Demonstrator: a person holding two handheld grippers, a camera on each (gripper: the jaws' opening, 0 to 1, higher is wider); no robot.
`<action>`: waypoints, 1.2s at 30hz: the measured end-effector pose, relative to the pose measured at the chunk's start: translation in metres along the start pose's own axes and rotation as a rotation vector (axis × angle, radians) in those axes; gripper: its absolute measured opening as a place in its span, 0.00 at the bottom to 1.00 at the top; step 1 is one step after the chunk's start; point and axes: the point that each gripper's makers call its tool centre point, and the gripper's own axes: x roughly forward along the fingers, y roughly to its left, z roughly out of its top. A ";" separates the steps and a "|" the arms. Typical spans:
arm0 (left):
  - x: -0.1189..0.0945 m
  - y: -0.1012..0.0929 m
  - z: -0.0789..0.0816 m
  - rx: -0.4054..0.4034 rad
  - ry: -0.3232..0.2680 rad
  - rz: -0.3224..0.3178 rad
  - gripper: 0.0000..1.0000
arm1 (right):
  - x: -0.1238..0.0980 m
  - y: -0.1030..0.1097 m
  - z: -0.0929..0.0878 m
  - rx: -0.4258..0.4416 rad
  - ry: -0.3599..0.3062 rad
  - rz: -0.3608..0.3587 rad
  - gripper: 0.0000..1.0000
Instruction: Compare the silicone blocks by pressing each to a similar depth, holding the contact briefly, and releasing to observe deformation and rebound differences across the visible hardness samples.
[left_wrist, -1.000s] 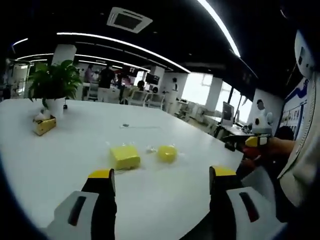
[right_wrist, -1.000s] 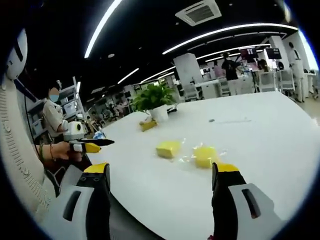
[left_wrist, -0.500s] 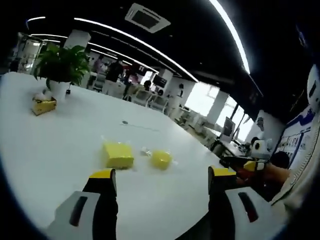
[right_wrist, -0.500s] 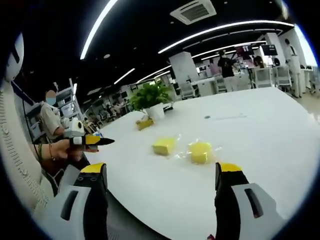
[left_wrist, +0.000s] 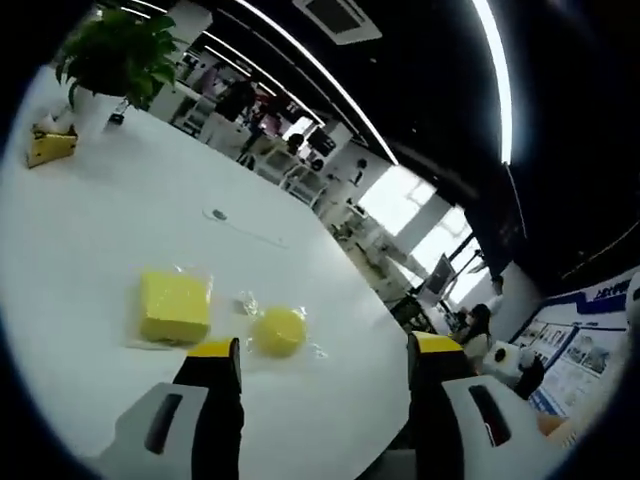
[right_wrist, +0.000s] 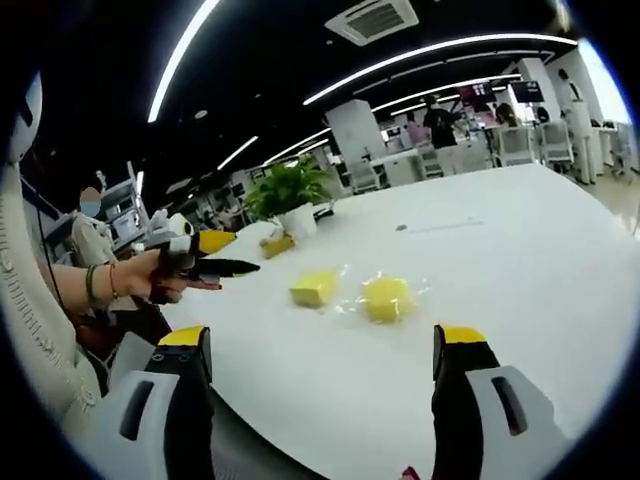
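Two yellow samples lie on the white table (left_wrist: 90, 230) in the left gripper view: a square block (left_wrist: 174, 305) and, just beside it, a round block (left_wrist: 279, 331), each on a clear wrapper. The left gripper (left_wrist: 325, 355) hangs above the table's near part with its jaws wide apart and nothing between them; the round block sits just past the left jaw's tip. A plant (left_wrist: 115, 50) stands far off.

In the right gripper view the same two blocks rest mid-table, the square block (right_wrist: 314, 288) nearer the plant (right_wrist: 288, 190), the round block (right_wrist: 385, 297) beside it. The right gripper (right_wrist: 323, 345) is also spread and empty, well apart from both. The left gripper (right_wrist: 215, 255) comes in from the left in a hand (right_wrist: 150, 277); its jaws look nearly together there, though this is hard to judge.

Pressing has not begun, I judge. To do it well, come down squarely on one block's centre, keep the wrapper from sliding, and match the depth on the second.
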 end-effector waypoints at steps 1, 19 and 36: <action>0.011 0.001 -0.003 -0.009 0.017 -0.002 0.67 | 0.001 -0.003 0.001 0.003 -0.003 -0.001 0.85; 0.104 0.044 -0.029 -0.031 0.098 0.086 0.60 | 0.007 -0.027 -0.008 0.043 0.064 -0.009 0.85; 0.159 0.096 -0.029 -0.286 0.011 0.222 0.61 | 0.015 -0.051 -0.018 0.071 0.120 -0.022 0.84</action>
